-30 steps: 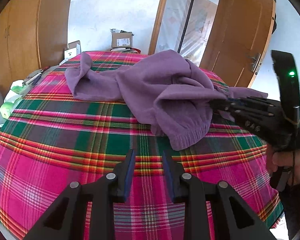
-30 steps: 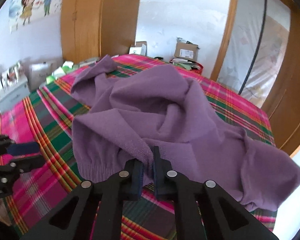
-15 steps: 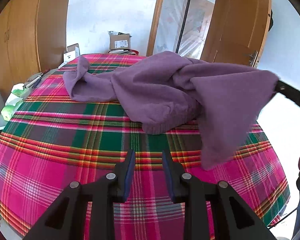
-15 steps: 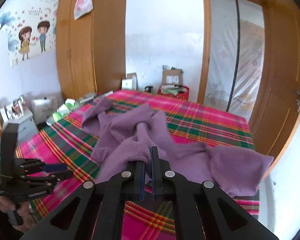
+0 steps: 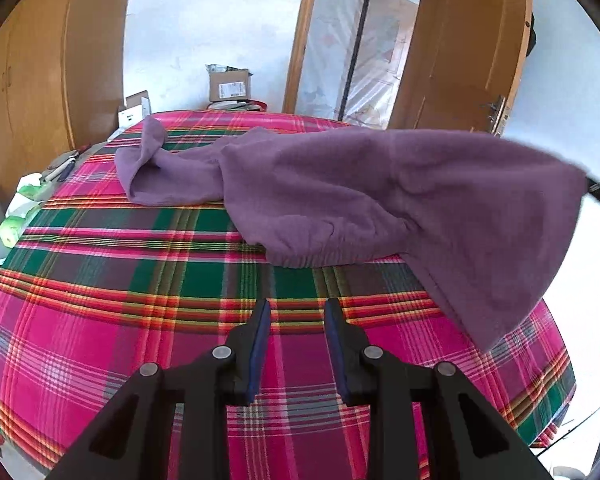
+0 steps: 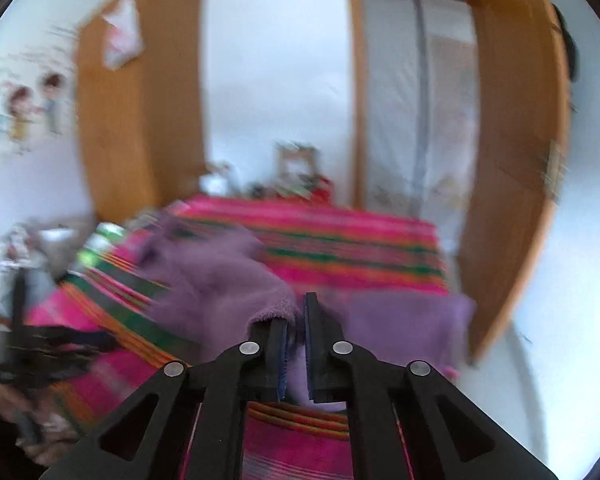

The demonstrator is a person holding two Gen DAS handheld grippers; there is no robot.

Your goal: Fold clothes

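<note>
Purple garment (image 5: 380,192) — spread across plaid bed (image 5: 140,300), one end lifted. Right hand-held gripper (image 6: 296,320) jaws opening, fabric between. Left hand-held gripper (image 5: 294,320) released, empty — better pin hem, pull taut before laying flat.

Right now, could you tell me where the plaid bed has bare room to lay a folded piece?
The near part of the plaid bedspread is bare, from the purple garment's hem down to the open left gripper. The garment fills the far middle and right, one end between the right gripper's opening jaws. Clutter lines the left edge.
</note>
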